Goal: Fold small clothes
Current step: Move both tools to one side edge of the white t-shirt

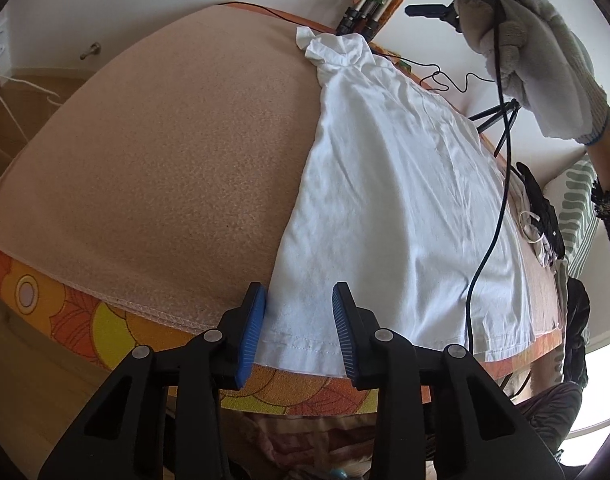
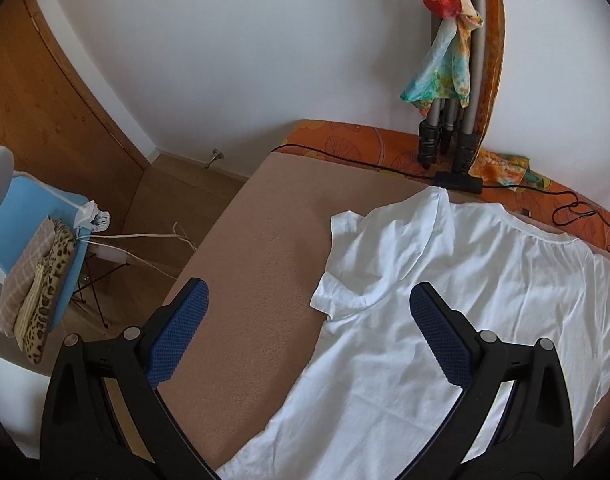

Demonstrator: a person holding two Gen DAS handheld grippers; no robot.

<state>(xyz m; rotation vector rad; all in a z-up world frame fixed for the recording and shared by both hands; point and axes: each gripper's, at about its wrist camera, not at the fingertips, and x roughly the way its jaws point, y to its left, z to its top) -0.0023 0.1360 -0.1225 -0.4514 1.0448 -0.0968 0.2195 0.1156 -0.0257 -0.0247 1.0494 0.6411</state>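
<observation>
A white T-shirt (image 1: 393, 208) lies flat on a tan blanket (image 1: 165, 168) that covers the bed; its hem is at the near edge and its sleeve is bunched at the far end. My left gripper (image 1: 299, 300) is open, its blue pads either side of the hem's left corner. In the right wrist view the shirt (image 2: 445, 320) spreads to the right, one sleeve folded inward. My right gripper (image 2: 305, 300) is wide open and empty above the shirt's sleeve edge. The gloved right hand (image 1: 545, 60) holding the other gripper shows at the top right of the left wrist view.
An orange floral sheet (image 1: 105, 332) edges the bed. A black cable (image 1: 489, 240) crosses the shirt. A tripod with a colourful scarf (image 2: 449, 60) stands at the far edge. Folded clothes lie on a blue chair (image 2: 37, 272) to the left. Dark items (image 1: 541, 216) lie at the right.
</observation>
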